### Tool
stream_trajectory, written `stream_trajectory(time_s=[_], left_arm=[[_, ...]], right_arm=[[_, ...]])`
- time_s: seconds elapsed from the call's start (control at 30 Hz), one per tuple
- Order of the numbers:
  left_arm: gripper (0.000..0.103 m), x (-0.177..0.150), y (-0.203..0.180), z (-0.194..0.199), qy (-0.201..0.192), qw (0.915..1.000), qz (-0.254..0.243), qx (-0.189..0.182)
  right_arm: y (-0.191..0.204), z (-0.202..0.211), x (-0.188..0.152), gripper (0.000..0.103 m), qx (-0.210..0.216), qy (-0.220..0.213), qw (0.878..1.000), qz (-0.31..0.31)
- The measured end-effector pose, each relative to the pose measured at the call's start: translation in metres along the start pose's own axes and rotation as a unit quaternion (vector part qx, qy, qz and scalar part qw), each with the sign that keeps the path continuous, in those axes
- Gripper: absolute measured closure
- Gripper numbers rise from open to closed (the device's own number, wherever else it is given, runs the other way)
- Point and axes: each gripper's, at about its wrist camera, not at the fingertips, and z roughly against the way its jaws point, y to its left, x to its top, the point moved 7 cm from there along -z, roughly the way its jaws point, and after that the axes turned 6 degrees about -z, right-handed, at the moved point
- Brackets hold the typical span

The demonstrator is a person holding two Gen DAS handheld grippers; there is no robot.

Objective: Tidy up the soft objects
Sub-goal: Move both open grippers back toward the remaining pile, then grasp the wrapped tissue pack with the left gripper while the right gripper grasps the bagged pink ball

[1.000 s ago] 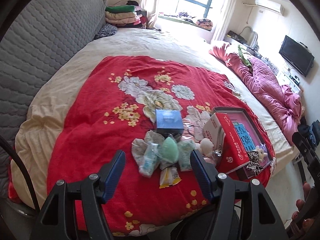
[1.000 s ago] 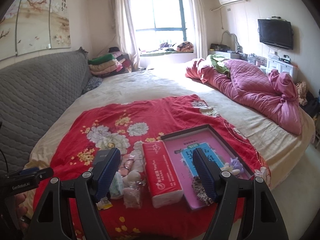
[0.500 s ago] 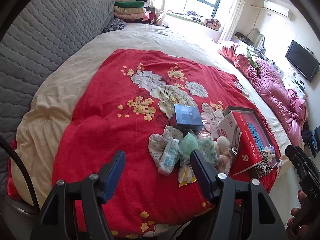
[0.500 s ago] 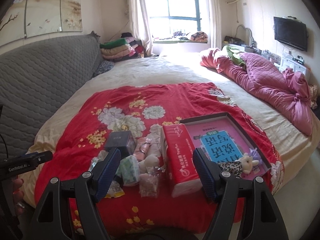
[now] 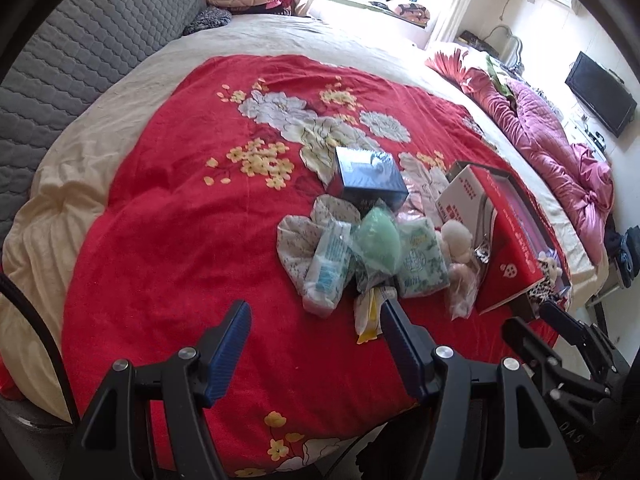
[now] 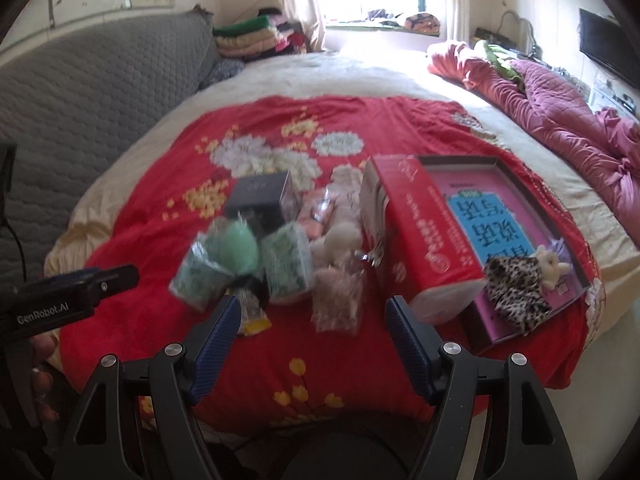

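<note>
Left wrist view: left gripper gapes empty over a red quilt; tissue packs crowd a green sponge. Right gripper likewise wide, empty; its view blurs the pile.

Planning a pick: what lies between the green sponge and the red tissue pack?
In the left wrist view, a green-patterned tissue packet and a cream plush toy.

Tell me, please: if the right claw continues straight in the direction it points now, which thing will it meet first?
Probably the clear packet of pink items, which lies between the open fingers of the right claw, nearest along that line. Depth is unclear, so it might meet the red blanket first.
</note>
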Motion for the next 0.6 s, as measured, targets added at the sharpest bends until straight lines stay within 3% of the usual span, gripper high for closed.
stream_trajectory(time_s=[0.17,0.6], left_arm=[[0.037,-0.01,0.0,-0.017,0.01,0.9999,-0.003,-0.004],[0.037,-0.012,0.005,-0.046,0.015,0.9997,0.007,-0.019]], right_arm=[[0.002,-0.024,-0.013,0.027,-0.021,0.014,1.0,0.014],[-0.005,-0.069,-0.005,0.027,-0.066,0.029,0.997,0.042]])
